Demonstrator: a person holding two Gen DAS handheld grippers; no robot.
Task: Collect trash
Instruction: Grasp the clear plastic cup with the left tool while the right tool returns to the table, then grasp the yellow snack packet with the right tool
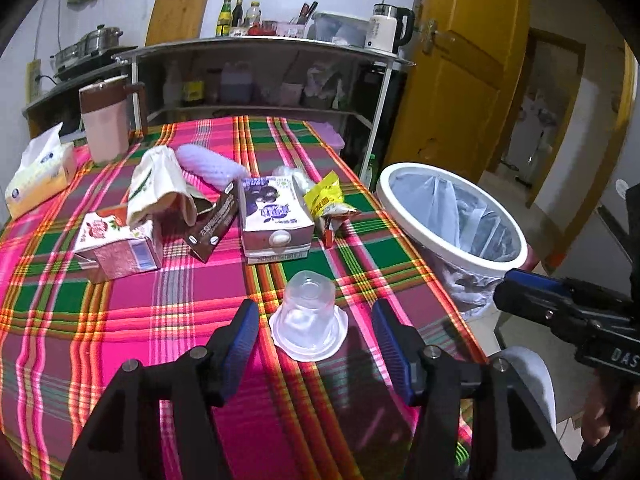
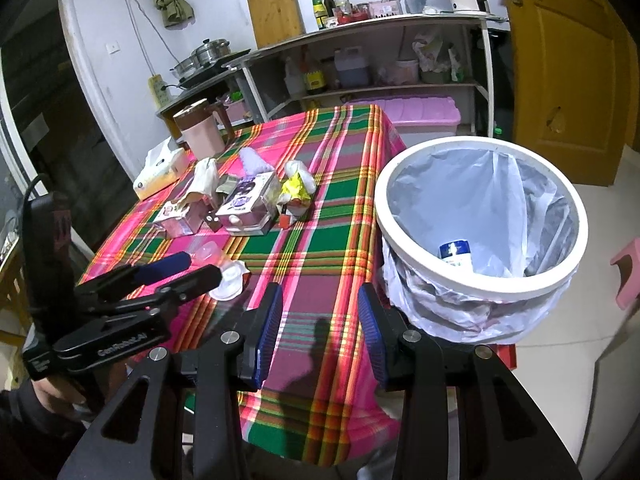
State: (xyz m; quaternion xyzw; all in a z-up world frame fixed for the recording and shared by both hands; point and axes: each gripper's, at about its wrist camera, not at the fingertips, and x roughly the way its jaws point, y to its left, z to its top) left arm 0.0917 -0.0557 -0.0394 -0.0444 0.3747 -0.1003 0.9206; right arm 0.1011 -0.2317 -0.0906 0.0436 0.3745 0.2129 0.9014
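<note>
1. The left hand-held gripper (image 1: 316, 330) is wide open and holds nothing. A clear plastic cup (image 1: 308, 322) sits upside down on the worktop (image 1: 180, 312) between its two blue fingers (image 1: 242, 344), with a gap on each side.
2. The right hand-held gripper (image 2: 320, 320) is open too and holds nothing. It hangs over the near right edge of the worktop, just beside the trash bin (image 2: 480, 216).
3. The trash bin stands to the right of the worktop. It has a white rim and a thin bag inside. A blue and white can (image 2: 456, 254) lies in it, partly hidden by the rim.
4. More trash sits farther back on the worktop: a purple milk carton (image 1: 274, 216), a pink carton (image 1: 120, 244), a brown wrapper (image 1: 212, 224) and a yellow wrapper (image 1: 324, 200).
5. A crumpled paper bag (image 1: 160, 188) leans on the pink carton and hides part of it.
6. The print on the cartons is too small to read.
7. A tissue box (image 1: 40, 176) and a pink jug (image 1: 106, 120) stand at the far left.
</note>
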